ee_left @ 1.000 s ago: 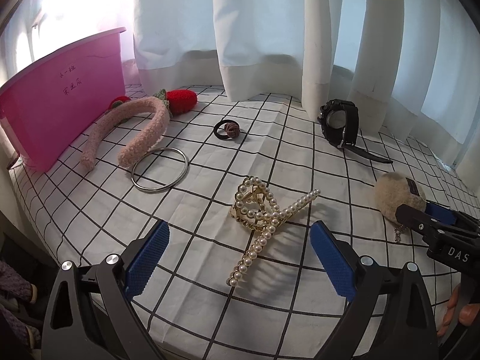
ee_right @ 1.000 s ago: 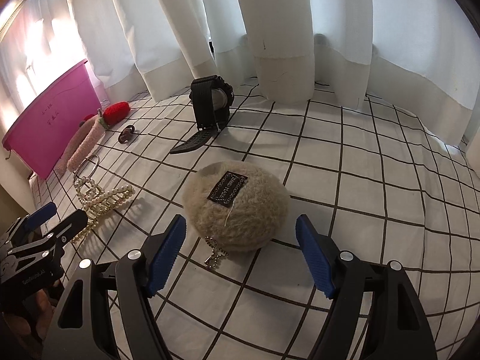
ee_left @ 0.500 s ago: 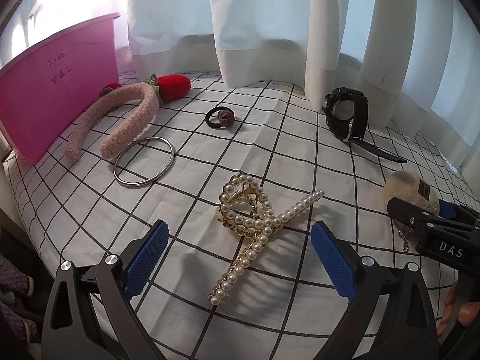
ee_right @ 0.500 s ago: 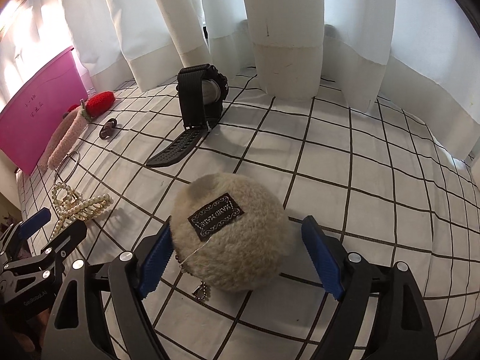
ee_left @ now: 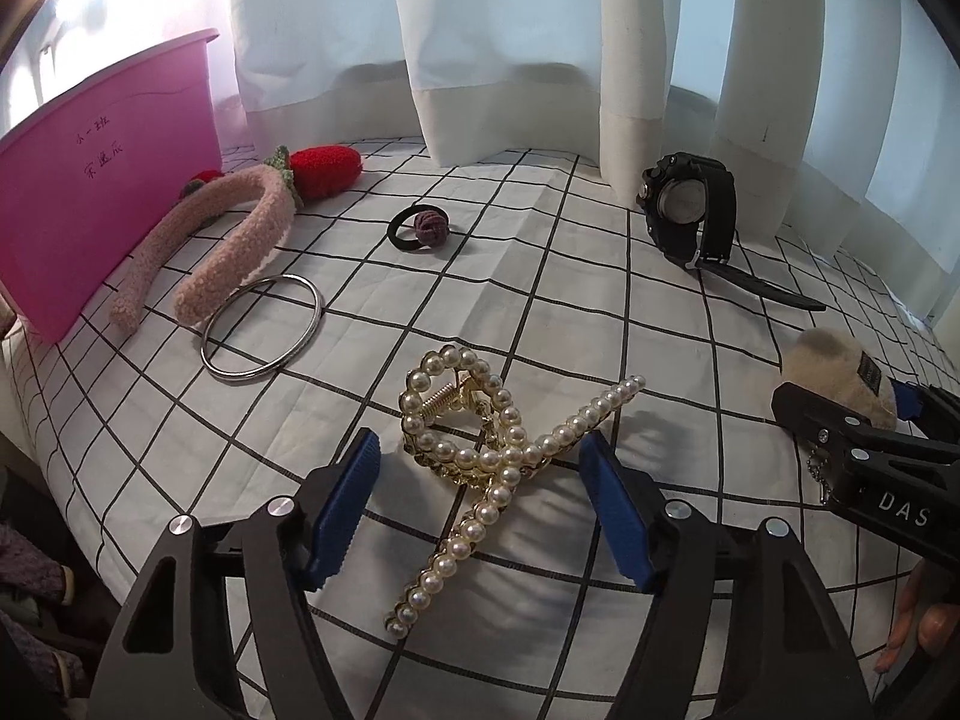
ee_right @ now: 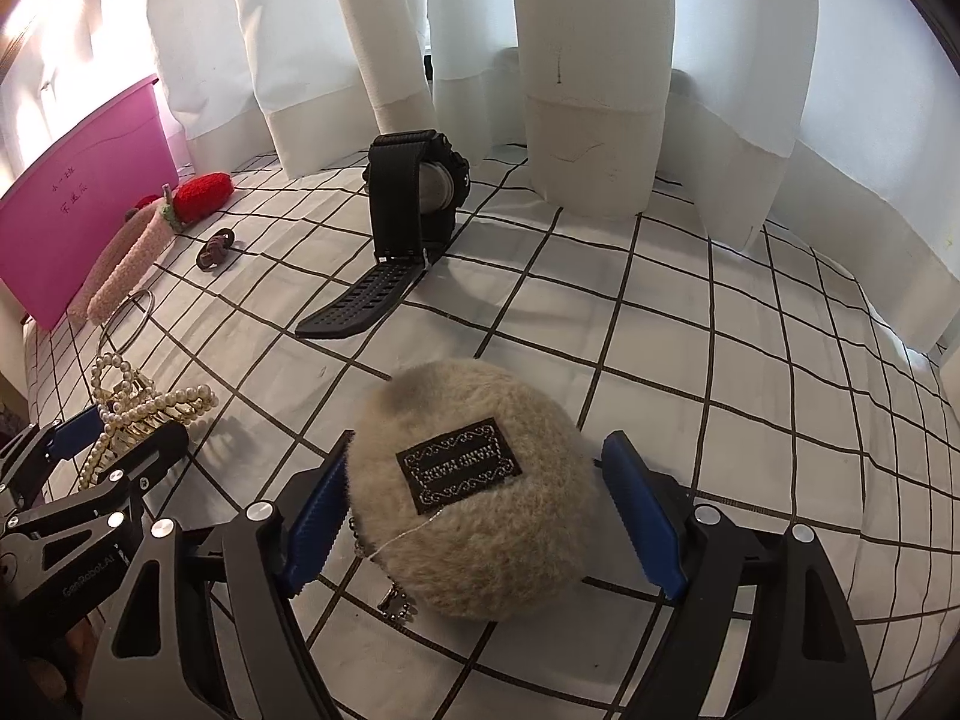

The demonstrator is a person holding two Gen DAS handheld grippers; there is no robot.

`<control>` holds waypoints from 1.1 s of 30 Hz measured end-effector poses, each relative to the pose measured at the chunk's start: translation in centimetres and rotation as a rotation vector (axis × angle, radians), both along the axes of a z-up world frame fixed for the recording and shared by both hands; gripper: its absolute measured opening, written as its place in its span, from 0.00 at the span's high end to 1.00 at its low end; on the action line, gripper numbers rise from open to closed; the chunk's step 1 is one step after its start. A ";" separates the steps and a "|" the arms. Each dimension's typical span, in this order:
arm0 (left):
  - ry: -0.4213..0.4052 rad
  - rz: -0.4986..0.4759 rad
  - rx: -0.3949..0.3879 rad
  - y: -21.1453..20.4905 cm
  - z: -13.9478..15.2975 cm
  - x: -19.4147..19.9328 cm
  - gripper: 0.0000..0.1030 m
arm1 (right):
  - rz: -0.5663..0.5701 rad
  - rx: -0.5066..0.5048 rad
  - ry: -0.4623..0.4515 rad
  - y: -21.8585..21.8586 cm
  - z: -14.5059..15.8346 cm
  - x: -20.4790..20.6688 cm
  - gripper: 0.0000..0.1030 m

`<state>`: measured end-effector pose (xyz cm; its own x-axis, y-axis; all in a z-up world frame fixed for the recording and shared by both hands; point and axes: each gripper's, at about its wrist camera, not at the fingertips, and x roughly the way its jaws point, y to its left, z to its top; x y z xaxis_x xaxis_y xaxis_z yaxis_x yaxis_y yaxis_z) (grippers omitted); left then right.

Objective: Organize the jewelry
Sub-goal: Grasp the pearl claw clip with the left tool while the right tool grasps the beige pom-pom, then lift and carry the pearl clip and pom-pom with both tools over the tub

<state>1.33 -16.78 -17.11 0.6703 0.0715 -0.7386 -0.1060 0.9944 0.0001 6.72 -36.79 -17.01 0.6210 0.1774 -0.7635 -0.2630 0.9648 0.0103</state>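
A pearl hair claw clip [ee_left: 480, 456] lies on the checked cloth between the jaws of my left gripper [ee_left: 480, 480], which is open and straddles it. A beige fluffy pouch [ee_right: 468, 492] with a black label and a ball chain sits between the jaws of my right gripper [ee_right: 474, 504], which is open around it; the left pad touches its fur. The pouch also shows in the left wrist view [ee_left: 840, 372]. The clip shows in the right wrist view [ee_right: 144, 408].
A pink bin [ee_left: 90, 180] stands at the far left. Near it lie a pink fuzzy headband [ee_left: 234, 246], a red strawberry clip [ee_left: 324, 171], a metal bangle [ee_left: 261, 327] and a hair tie [ee_left: 420, 228]. A black watch [ee_left: 690, 210] stands by the white curtain [ee_left: 510, 30].
Both grippers moved forward and down. The left one now straddles the pearl clip with narrower jaws. The right one now straddles the pouch.
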 end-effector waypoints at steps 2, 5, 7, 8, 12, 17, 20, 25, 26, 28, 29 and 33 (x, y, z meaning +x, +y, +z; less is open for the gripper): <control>-0.010 -0.002 0.005 0.2 0.1 -0.3 0.45 | 0.005 0.005 -0.002 0.0 0.0 0.0 0.25; -0.016 -0.004 0.002 0.2 0.1 -0.6 0.46 | 0.004 0.018 -0.009 -0.2 0.2 -0.1 0.38; -0.019 -0.002 -0.003 0.3 0.1 -0.9 0.46 | 0.005 0.030 -0.009 -0.4 0.3 -0.1 0.40; -0.020 0.000 -0.012 0.4 0.1 -0.9 0.46 | 0.006 0.037 -0.010 -0.5 0.3 -0.1 0.40; -0.029 0.014 -0.054 0.9 0.5 -1.3 0.47 | 0.005 0.066 -0.032 -0.9 0.7 -0.5 0.42; -0.042 0.023 -0.041 1.2 1.1 -1.8 0.47 | 0.021 0.066 -0.052 -0.7 1.0 -1.3 0.42; -0.054 0.025 -0.034 1.4 1.7 -2.3 0.47 | 0.023 0.082 -0.049 -0.8 1.1 -1.8 0.42; -0.063 0.030 -0.035 1.8 3.1 -2.8 0.48 | 0.021 0.095 -0.042 -0.9 2.0 -2.6 0.42; -0.066 0.031 -0.032 1.9 3.5 -2.9 0.48 | 0.023 0.096 -0.041 -0.9 2.4 -2.8 0.42; -0.073 0.033 -0.033 2.1 4.4 -3.0 0.48 | 0.029 0.097 -0.041 -0.9 3.2 -3.0 0.42; -0.075 0.032 -0.036 2.3 4.9 -3.0 0.50 | 0.033 0.096 -0.041 -0.8 3.6 -3.2 0.42; -0.102 0.044 -0.049 3.0 6.5 -3.1 0.51 | 0.058 0.094 -0.040 -0.5 5.2 -3.5 0.42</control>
